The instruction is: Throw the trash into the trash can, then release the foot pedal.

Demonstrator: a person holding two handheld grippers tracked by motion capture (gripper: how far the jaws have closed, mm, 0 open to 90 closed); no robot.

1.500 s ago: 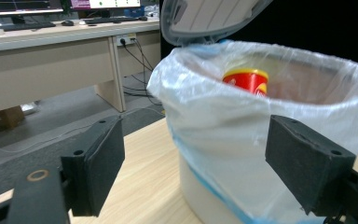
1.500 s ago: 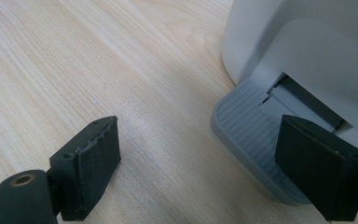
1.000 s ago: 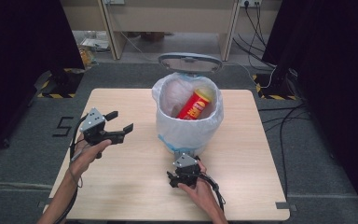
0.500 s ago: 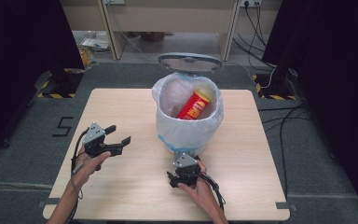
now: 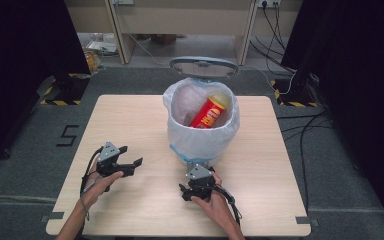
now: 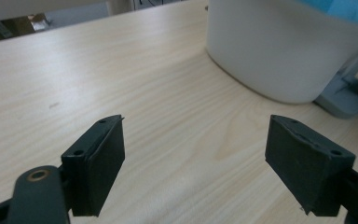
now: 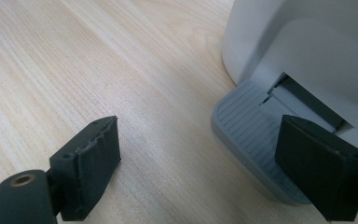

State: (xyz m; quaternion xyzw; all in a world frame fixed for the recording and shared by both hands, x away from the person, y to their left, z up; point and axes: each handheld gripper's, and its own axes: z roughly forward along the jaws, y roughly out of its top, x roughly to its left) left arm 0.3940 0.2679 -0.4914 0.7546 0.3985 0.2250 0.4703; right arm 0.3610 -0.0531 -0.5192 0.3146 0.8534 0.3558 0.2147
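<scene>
A white pedal bin (image 5: pixel 202 140) lined with a white bag stands mid-table, its grey lid (image 5: pixel 203 66) up. A red and yellow crisp can (image 5: pixel 209 112) leans inside. My left gripper (image 5: pixel 131 156) hovers left of the bin, open, its fingers pointing toward it. In the left gripper view the left gripper (image 6: pixel 196 128) is open over bare wood, with the bin wall (image 6: pixel 279 46) ahead to the right. My right gripper (image 5: pixel 199 170) sits just in front of the bin's base. In the right gripper view the right gripper (image 7: pixel 200 126) is open, low over the table, and the grey foot pedal (image 7: pixel 249 135) lies just ahead between the jaws' line and the right jaw.
The wooden table (image 5: pixel 130 120) has bare surface to the left and right of the bin. Beyond the far edge are desk legs (image 5: pixel 117 30) and cables (image 5: pixel 280 30) on a grey floor. Dark curtains (image 5: pixel 25 60) flank both sides.
My left gripper has moved toward the near edge and slightly right, staying open. The right gripper, the bin and the can have not moved.
</scene>
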